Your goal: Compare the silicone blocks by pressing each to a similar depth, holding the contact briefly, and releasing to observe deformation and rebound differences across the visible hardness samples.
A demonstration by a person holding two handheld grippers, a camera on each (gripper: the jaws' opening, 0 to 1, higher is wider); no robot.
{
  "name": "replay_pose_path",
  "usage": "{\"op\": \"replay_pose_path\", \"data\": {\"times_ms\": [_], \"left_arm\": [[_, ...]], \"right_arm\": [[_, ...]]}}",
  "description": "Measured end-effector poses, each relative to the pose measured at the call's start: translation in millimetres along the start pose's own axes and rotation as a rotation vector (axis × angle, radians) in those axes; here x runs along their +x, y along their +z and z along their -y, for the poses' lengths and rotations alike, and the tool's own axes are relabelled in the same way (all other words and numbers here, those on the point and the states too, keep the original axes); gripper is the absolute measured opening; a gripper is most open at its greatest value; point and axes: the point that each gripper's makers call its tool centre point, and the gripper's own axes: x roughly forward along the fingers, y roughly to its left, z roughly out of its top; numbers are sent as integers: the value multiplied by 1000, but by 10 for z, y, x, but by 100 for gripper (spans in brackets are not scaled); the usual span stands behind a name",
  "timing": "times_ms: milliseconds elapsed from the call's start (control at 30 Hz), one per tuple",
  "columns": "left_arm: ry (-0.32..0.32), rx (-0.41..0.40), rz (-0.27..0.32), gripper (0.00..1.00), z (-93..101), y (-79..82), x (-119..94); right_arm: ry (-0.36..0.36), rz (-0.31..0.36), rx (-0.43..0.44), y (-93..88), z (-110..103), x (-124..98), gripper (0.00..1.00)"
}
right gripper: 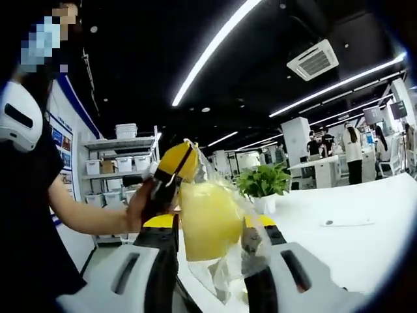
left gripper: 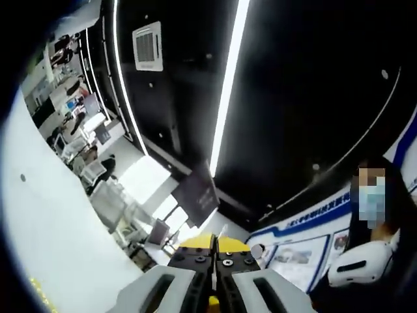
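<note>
Bright ceiling strips and a white table (right gripper: pixel 365 215) with a potted plant (right gripper: pixel 264 182) frame the right gripper view; shelving with bins (right gripper: pixel 120 166) stands at the far left of my claw. Between the jaws of my right claw (right gripper: pixel 210 244) hangs a yellow silicone block (right gripper: pixel 208 218) inside a clear plastic bag (right gripper: pixel 225 274); the jaws stand apart on either side of it, and I cannot tell whether they press the block or merely flank it. My other claw (right gripper: pixel 171 171), yellow-tipped, enters from the left and meets the bag's upper corner.

In the left gripper view, my left claw (left gripper: pixel 214 261) points at the dark ceiling, its jaws pressed together with no visible gap; whether bag film is caught between them I cannot tell.

Judgement: the sample looks still bagged and off the table, so pressing has not begun. Risks from here: the slick film may slip and drop the block; squeezing through loose plastic may mask true deformation and rebound; pulling at two points may tear the bag.
</note>
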Motion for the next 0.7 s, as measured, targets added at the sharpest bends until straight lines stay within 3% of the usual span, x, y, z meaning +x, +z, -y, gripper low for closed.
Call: {"op": "replay_pose_path", "data": {"times_ms": [333, 700], "left_arm": [[6, -16, 31, 0, -46, 32, -12], [16, -19, 54, 0, -66, 66, -32]], "right_arm": [[23, -6, 5, 22, -28, 21, 28], [13, -56, 30, 22, -53, 52, 15]]}}
